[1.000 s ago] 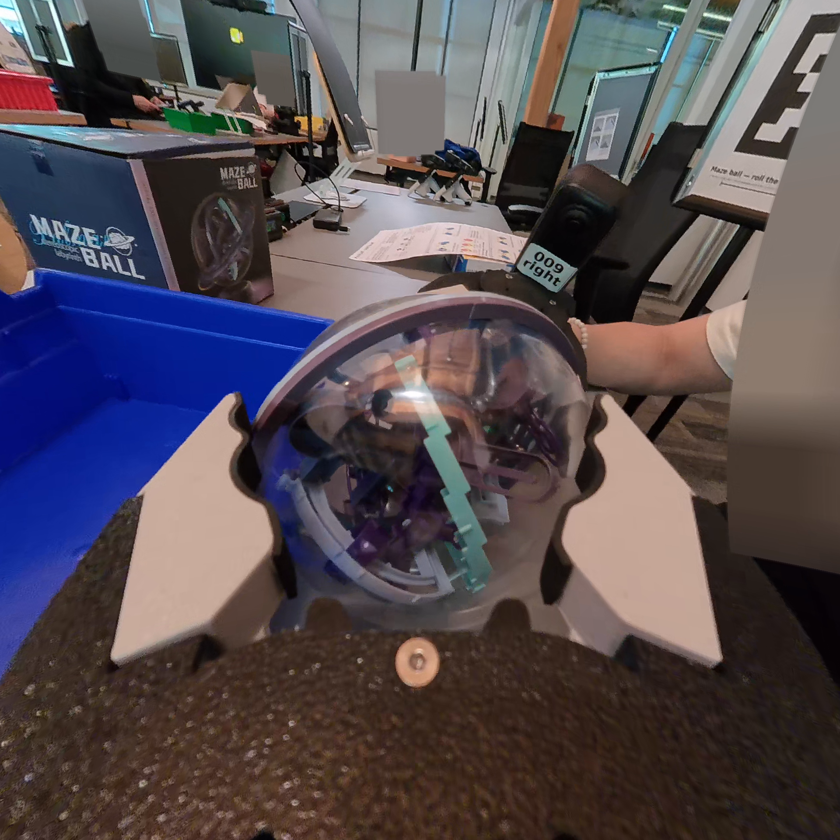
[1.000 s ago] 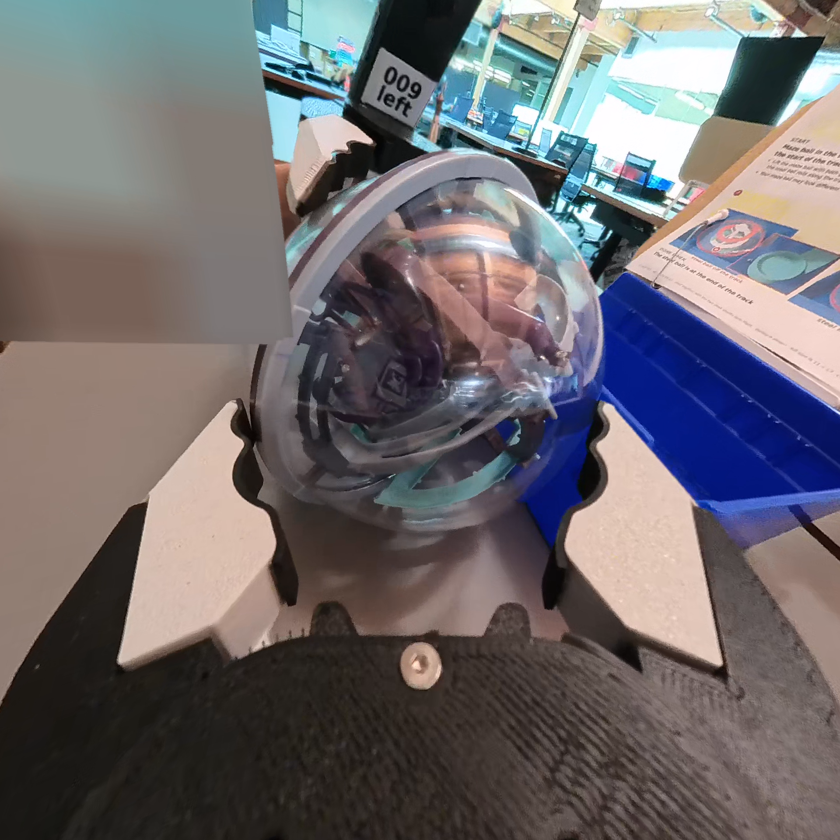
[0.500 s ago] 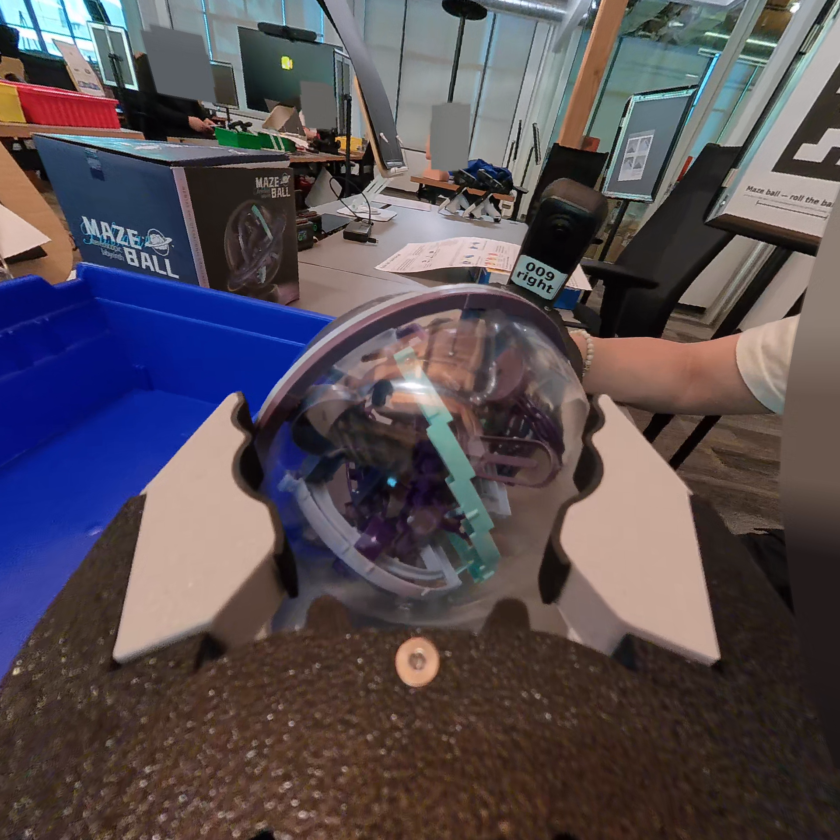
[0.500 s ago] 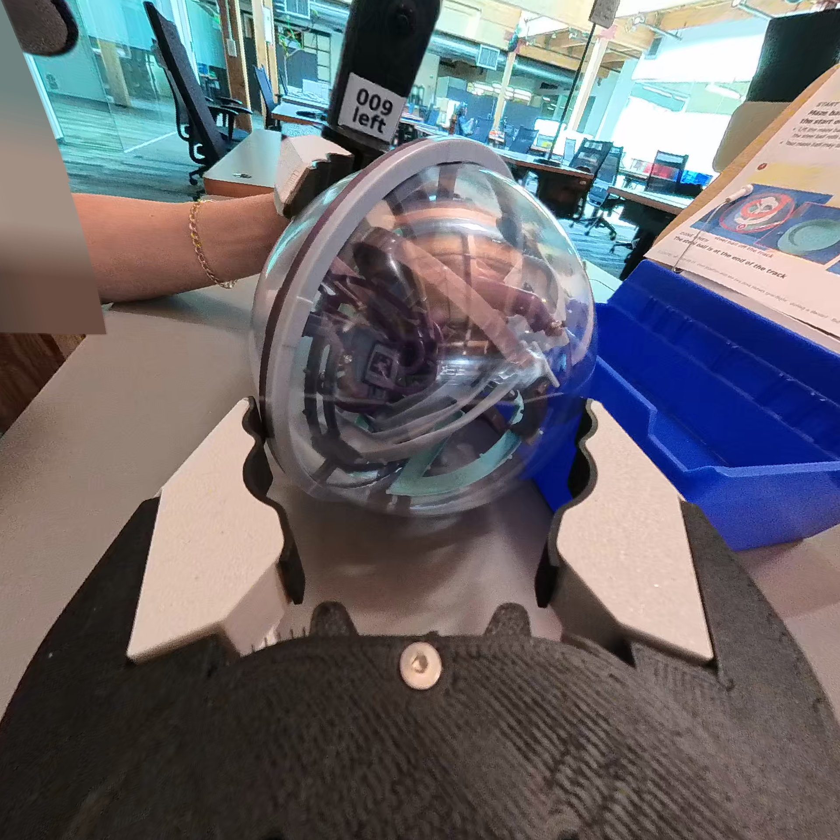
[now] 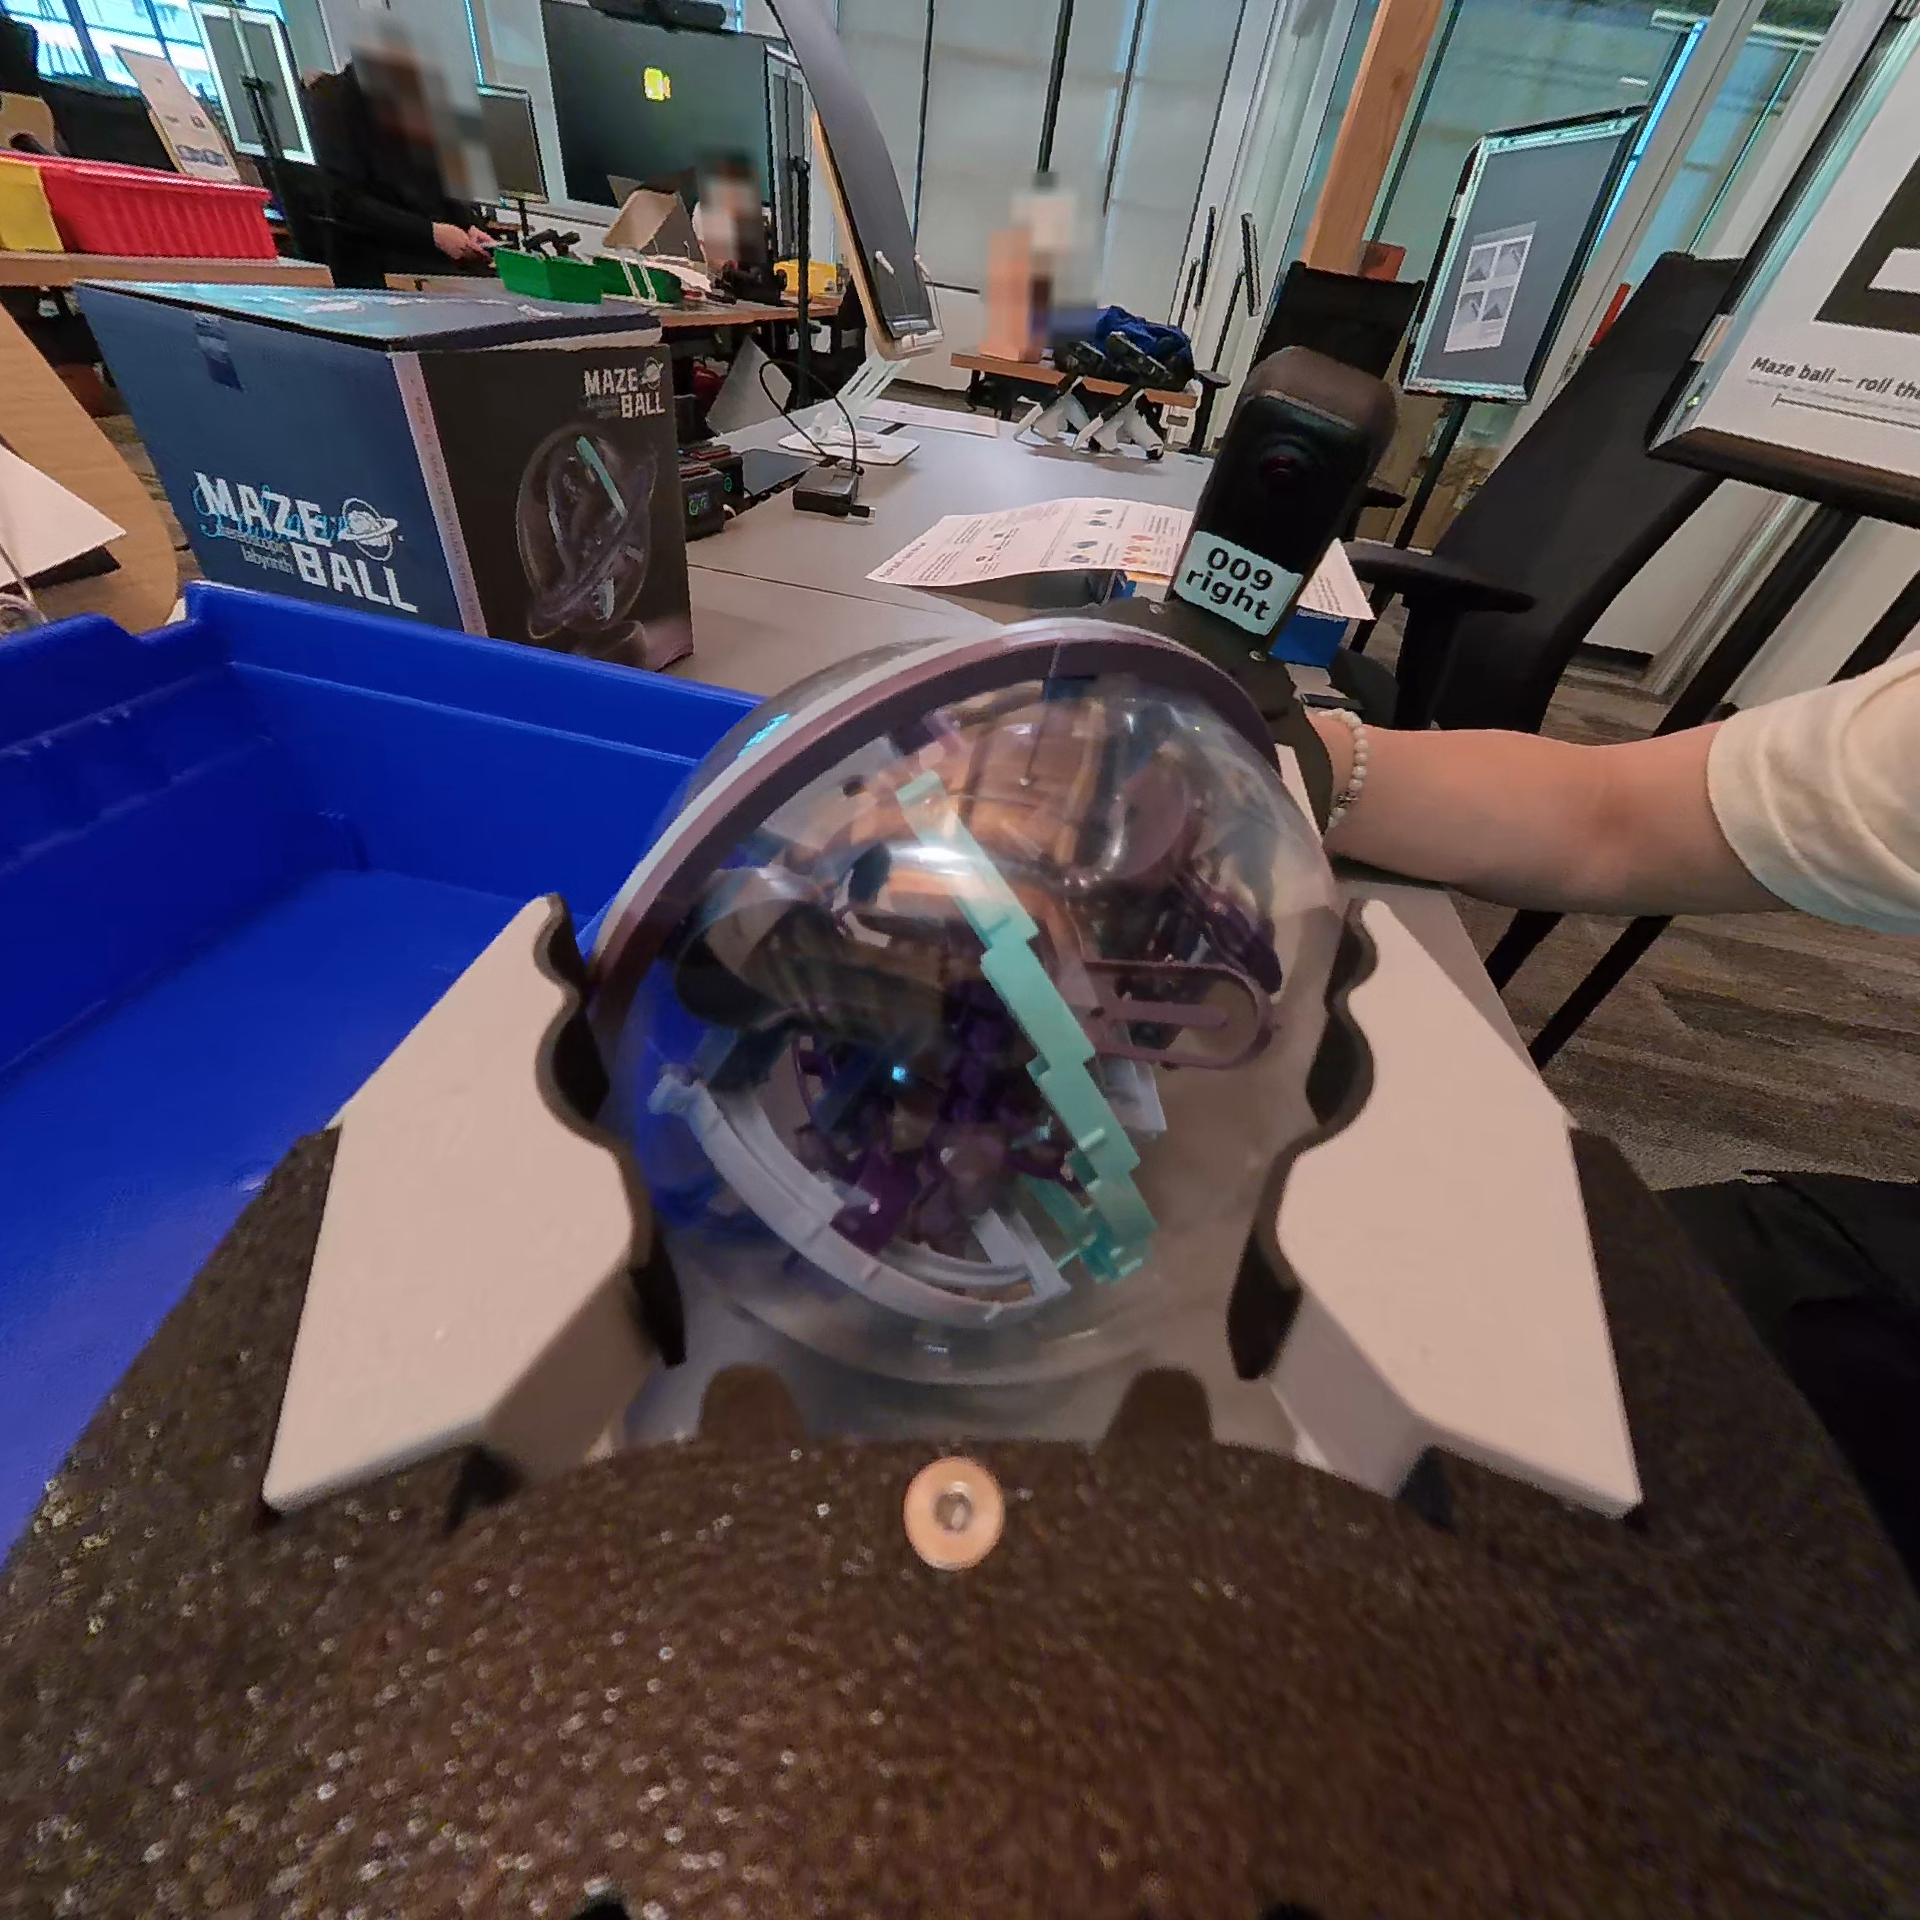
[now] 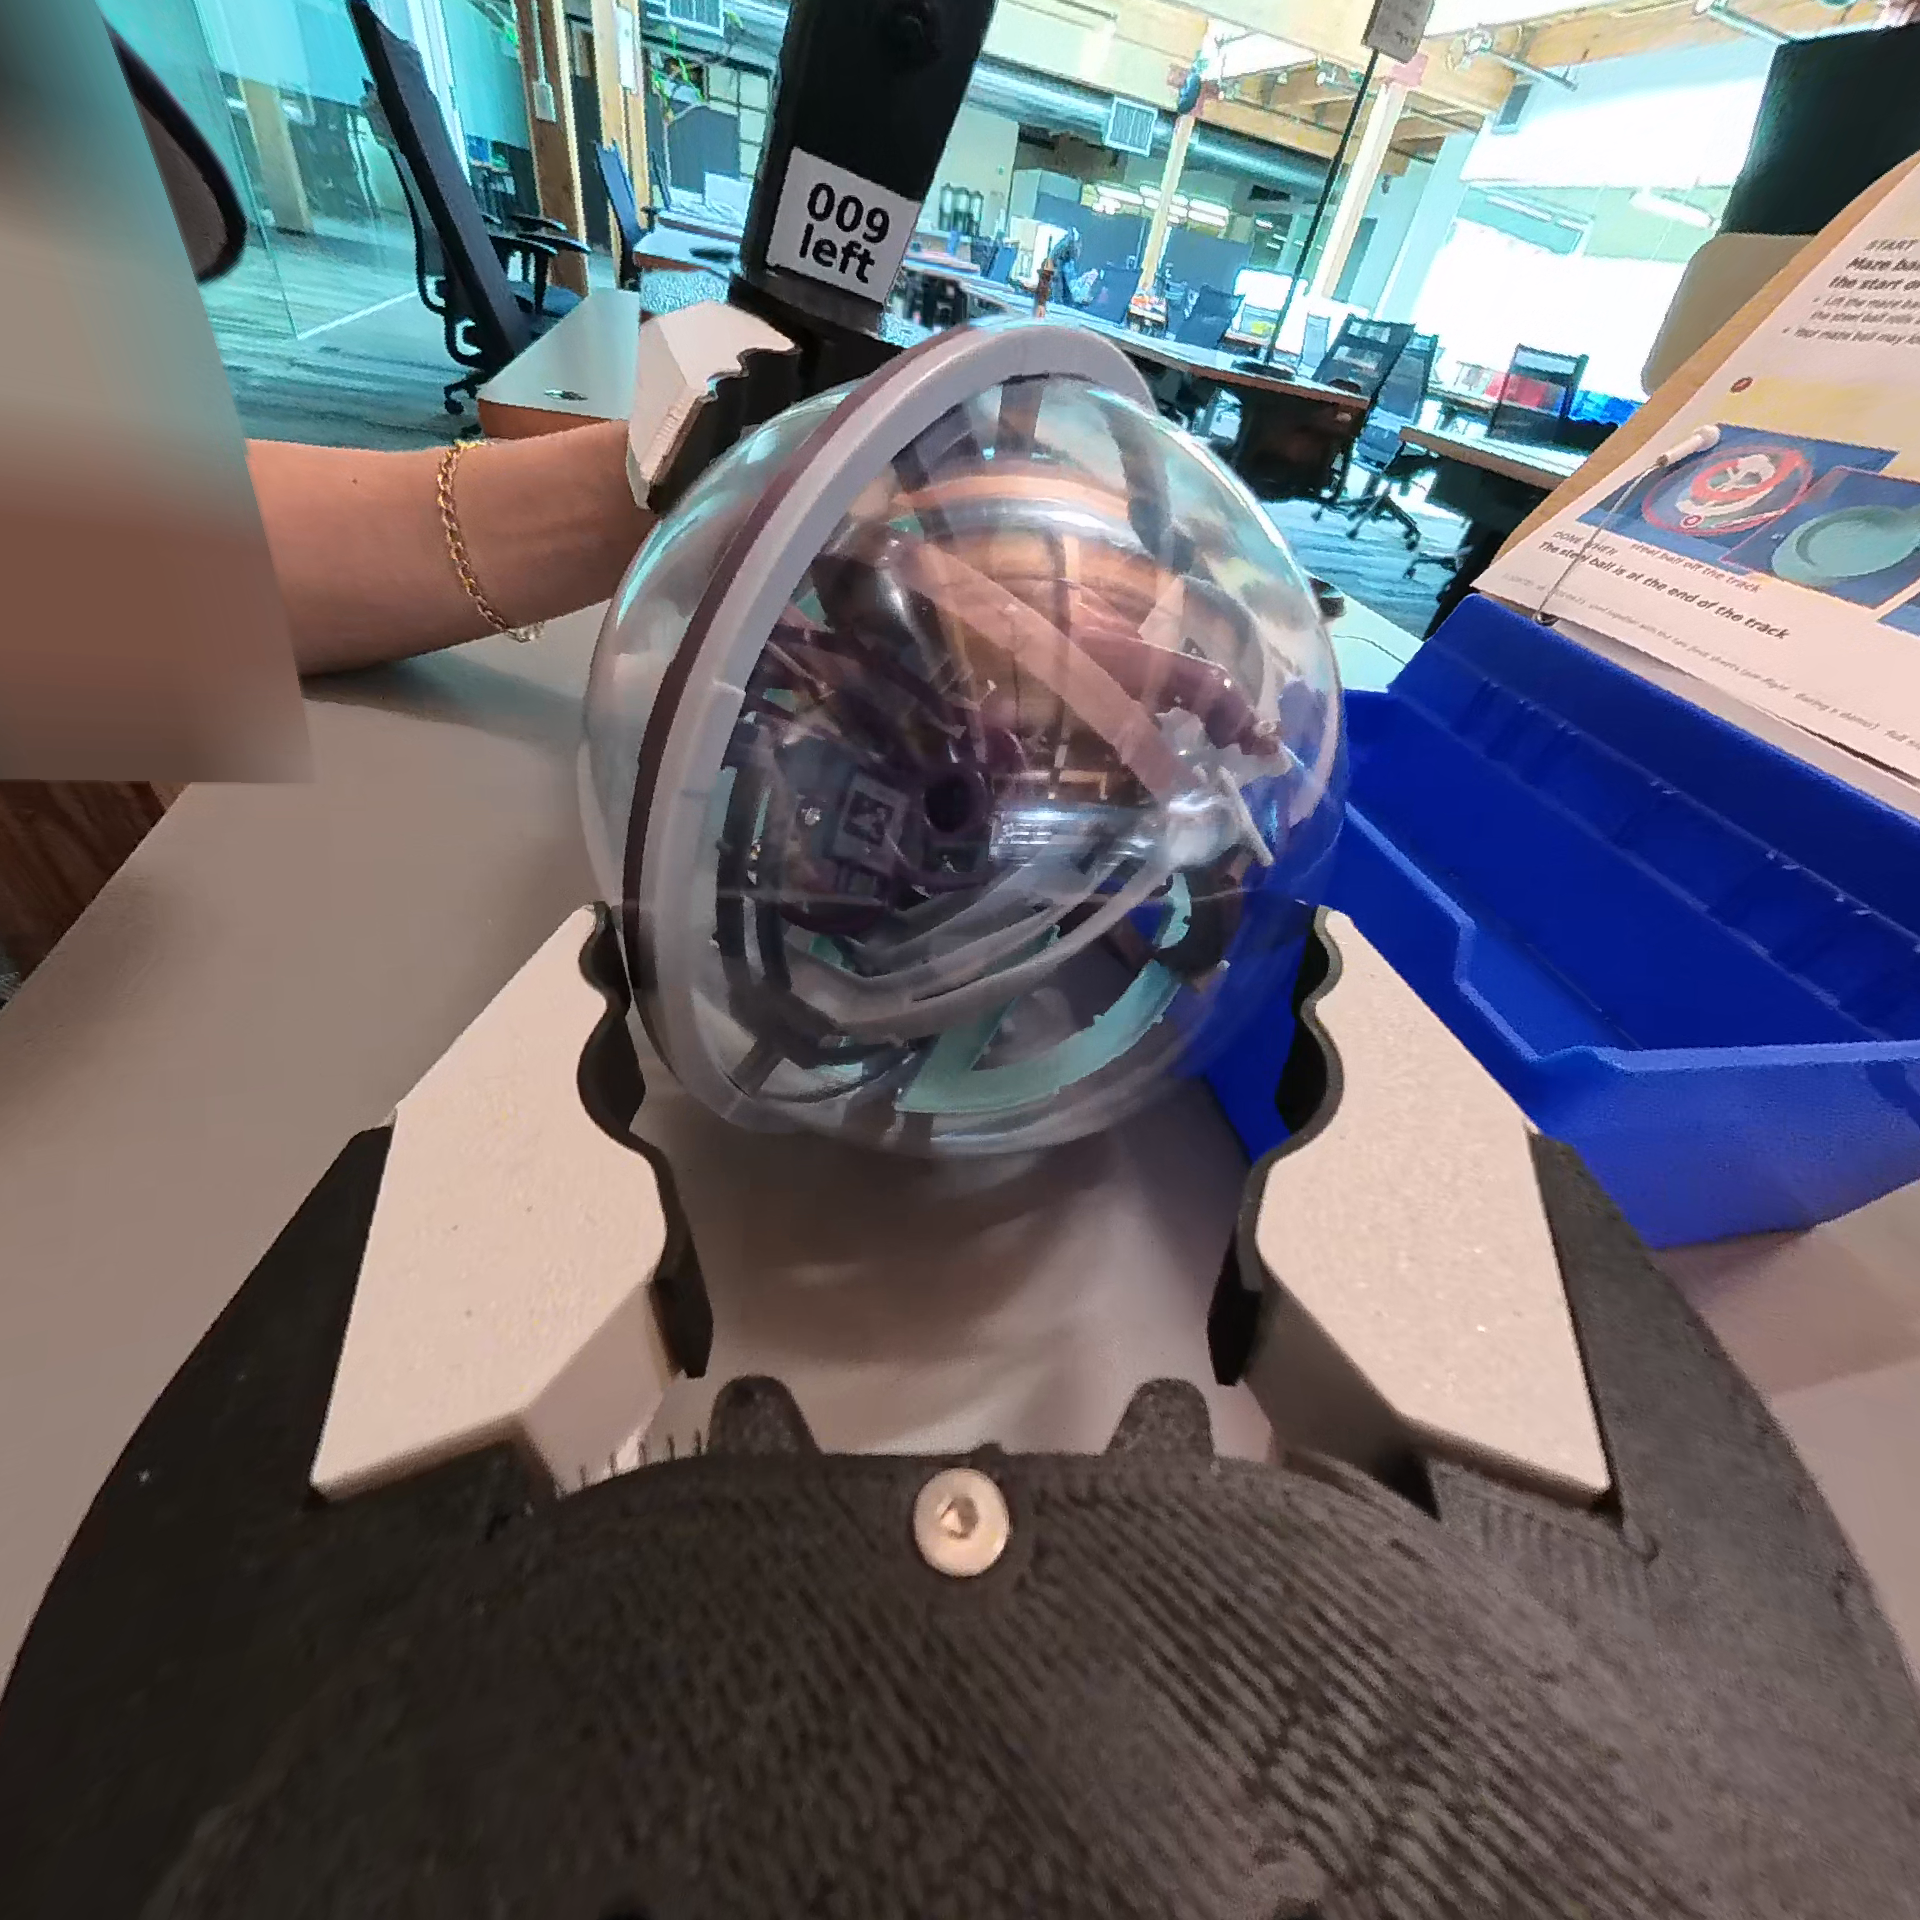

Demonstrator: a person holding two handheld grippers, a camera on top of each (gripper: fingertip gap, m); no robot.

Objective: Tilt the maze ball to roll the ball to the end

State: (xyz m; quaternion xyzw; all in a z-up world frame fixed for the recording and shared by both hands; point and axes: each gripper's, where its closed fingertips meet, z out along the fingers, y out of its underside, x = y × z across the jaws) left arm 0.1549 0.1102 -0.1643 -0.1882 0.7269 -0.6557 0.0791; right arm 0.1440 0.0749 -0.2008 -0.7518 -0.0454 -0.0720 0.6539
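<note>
One maze ball (image 5: 966,997), a clear sphere packed with purple, grey and teal tracks, is up off the grey table (image 6: 260,935), seam ring tilted on a slant. It's caught from opposite sides: the left gripper (image 5: 961,1049) has its jaws spread wide and pressed against the sphere's flanks, and the right gripper (image 6: 956,997) cups the far half the same way, jaws wide and snug on the shell. Two grippers, one sphere.

This looks like the middle of the tilting work. The little steel ball inside? Can't pick it out among the tracks, so progress is anyone's guess. Next move calls for a slow, matched roll of both wrists, grip kept even so the shell doesn't slip.

Just beside it sits one blue bin (image 5: 260,790). Farther back, one dark product box (image 5: 416,468).
</note>
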